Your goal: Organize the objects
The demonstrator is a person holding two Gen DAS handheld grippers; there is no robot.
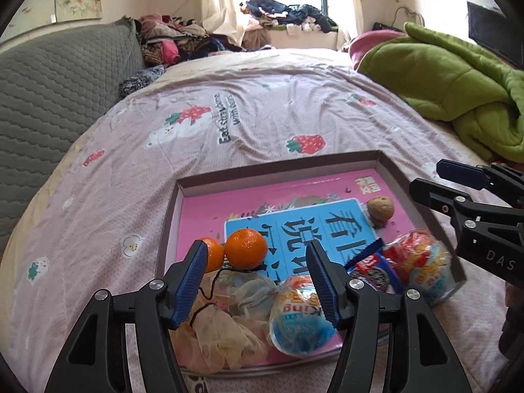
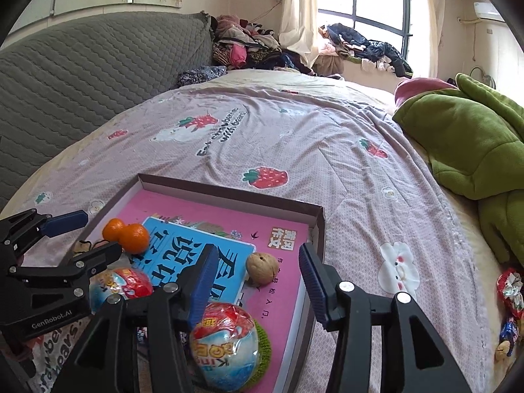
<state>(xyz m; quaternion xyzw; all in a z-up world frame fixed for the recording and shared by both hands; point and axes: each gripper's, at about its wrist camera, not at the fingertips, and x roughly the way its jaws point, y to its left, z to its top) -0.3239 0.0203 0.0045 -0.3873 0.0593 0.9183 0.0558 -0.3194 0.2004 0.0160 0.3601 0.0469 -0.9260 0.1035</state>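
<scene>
Most items already sit in the box lid [image 1: 383, 159]: oranges [image 1: 245, 249], walnut [image 1: 380, 208], snack packs [image 2: 226, 344]; wrappers [image 2: 509, 294] far right remain; my left gripper [image 1: 258, 281] and right gripper [image 2: 258, 285] gape wide, empty.

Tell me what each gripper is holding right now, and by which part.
Nothing is held. The left gripper and the right gripper are both open above the box, their fingers closed on nothing.

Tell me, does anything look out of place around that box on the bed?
Yes. A few wrapped snacks lie loose at the bed's right edge, far from the shallow box where the oranges, walnut and other snack packs sit.
</scene>
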